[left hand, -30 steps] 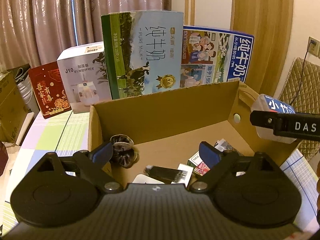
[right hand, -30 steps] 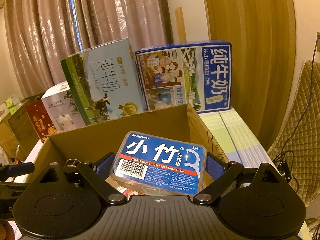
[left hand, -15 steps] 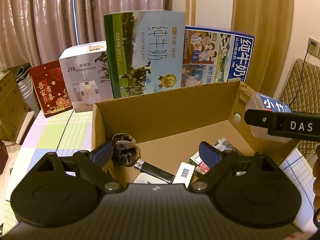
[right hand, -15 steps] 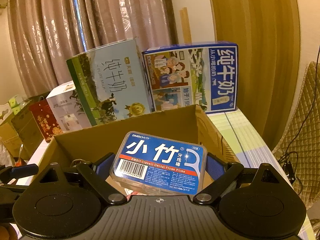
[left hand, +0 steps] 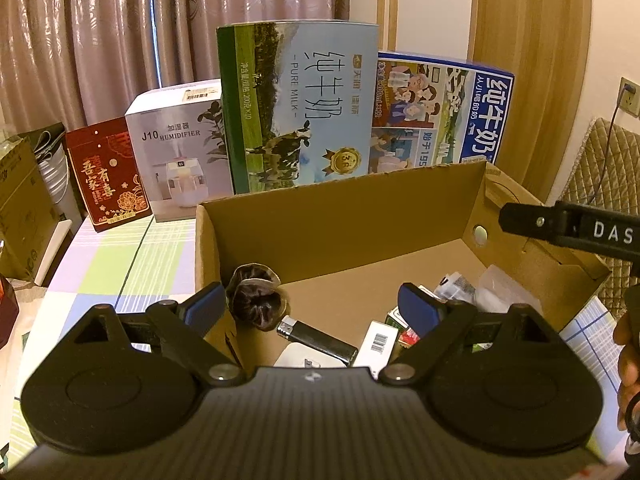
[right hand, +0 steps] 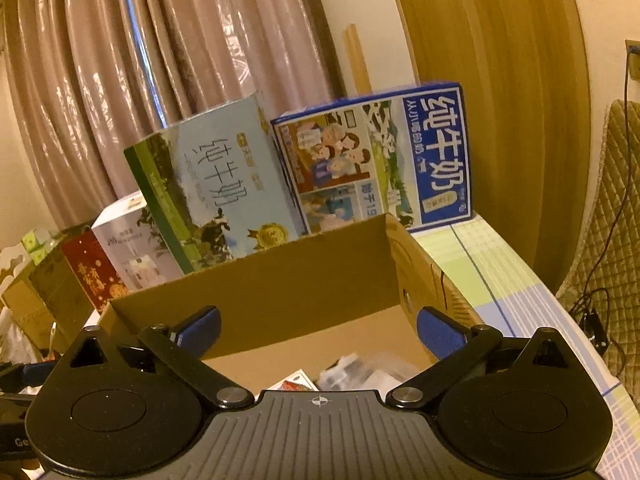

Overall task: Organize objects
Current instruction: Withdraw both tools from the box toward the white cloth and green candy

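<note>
An open cardboard box (left hand: pixel 340 224) (right hand: pixel 280 288) stands on the checked tablecloth. Inside lie a dark scrunchie (left hand: pixel 256 300), a black lighter (left hand: pixel 316 338), a white barcoded pack (left hand: pixel 378 342) and small packets (left hand: pixel 456 284). My left gripper (left hand: pixel 312 306) hangs open and empty over the box's near left part. My right gripper (right hand: pixel 319 330) is open and empty above the box's right side; its black finger (left hand: pixel 560 228) shows in the left wrist view. A blurred pale shape (right hand: pixel 356 368) sits in the box below it; I cannot tell what it is.
Behind the box stand a green milk carton (left hand: pixel 300 108), a blue milk carton (left hand: pixel 440 116), a white humidifier box (left hand: pixel 176 152) and a red box (left hand: pixel 106 172). A quilted chair (right hand: pixel 612 216) with cables is on the right. A hand (left hand: pixel 628 344) shows at the right edge.
The blue floss-pick box that my right gripper held is gone from its fingers, which have opened wide. The left gripper has barely moved.
</note>
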{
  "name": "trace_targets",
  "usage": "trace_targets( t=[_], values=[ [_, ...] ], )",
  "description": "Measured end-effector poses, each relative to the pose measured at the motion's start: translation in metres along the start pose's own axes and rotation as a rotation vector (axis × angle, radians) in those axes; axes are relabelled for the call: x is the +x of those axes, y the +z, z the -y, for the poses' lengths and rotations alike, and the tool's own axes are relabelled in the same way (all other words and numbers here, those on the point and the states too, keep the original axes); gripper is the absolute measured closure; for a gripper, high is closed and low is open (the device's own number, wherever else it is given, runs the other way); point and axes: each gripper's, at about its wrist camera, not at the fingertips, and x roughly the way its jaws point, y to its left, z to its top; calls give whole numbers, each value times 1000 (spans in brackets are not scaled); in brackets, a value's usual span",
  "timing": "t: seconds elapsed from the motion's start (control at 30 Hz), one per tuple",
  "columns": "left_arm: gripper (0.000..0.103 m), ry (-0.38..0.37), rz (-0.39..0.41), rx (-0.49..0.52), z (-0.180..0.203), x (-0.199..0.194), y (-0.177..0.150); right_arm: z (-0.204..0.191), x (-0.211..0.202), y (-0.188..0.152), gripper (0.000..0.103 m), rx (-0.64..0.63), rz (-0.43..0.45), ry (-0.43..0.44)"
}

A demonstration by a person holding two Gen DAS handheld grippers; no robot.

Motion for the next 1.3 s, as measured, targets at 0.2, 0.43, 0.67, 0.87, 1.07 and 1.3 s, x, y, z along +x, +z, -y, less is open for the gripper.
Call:
trace_targets(
  t=[0.2,0.43,0.67,0.87,1.07,1.3],
  values=[
    [12,-2,-1,5,2,0,-1,-2,0,-2,2,-18,-7,0],
    [12,-2,-1,5,3,0,-1,-3,-1,-2,2,-23,-11,-1],
    [12,-1,12,0,2,-7,-1,-5,-9,-1,2,-28,13,-3],
    [12,19,54,0,-3,-30,-1,-9,-36,-2,2,-53,87,-6],
    [12,31,84,-15,-10,-64,-14,-17,-76,-18,2,-106,128,18],
    [12,54,74,-6,-16,-102,-47,-13,-113,-59,2,-159,70,19]
  ],
)
